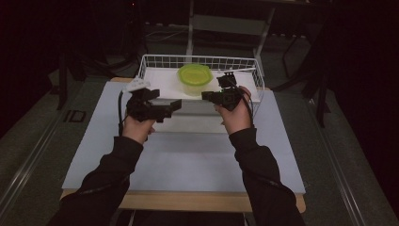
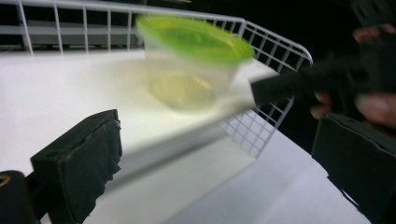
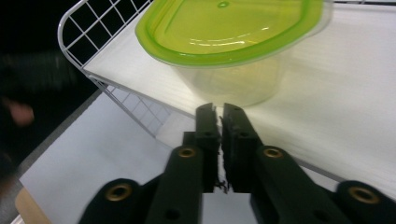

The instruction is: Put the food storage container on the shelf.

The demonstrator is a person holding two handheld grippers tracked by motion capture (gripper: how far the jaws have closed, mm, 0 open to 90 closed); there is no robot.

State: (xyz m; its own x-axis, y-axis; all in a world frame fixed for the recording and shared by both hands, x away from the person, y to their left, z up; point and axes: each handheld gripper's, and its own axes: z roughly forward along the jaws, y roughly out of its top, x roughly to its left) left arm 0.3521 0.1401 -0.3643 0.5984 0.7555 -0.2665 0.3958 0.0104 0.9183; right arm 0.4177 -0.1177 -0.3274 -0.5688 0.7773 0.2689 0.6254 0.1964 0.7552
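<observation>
Both forearms in dark sleeves come in nearest the high view's camera, each hand holding a gripper above the white table (image 1: 188,160).

Landmark: white wire basket (image 1: 155,61) at the table's far edge, with a white liner inside.

- Clear plastic container (image 1: 194,80) with a lime-green lid (image 1: 194,74) sits upright in the basket, roughly mid-width, near the basket's front edge. Lid is on. Contents look pale/clear; can't tell what they are.
- Left gripper (image 1: 176,105): just in front of the basket's front-left part, jaws pointing toward the container. Left gripper view shows its two black jaws wide apart, nothing between them, container (image 2: 187,70) beyond the gap. View is motion-blurred.
- Right gripper (image 1: 205,96): just in front of the basket's front edge, right of the container, jaws pointing left toward it. Right gripper view shows the jaws pressed together, tips (image 3: 220,112) just short of the container wall (image 3: 233,79), holding nothing. Touching or not: can't tell.
- Grippers are apart from each other, on either side of the container's front.

Basket's front side looks open/low where the liner (image 3: 327,107) overhangs the table.
</observation>
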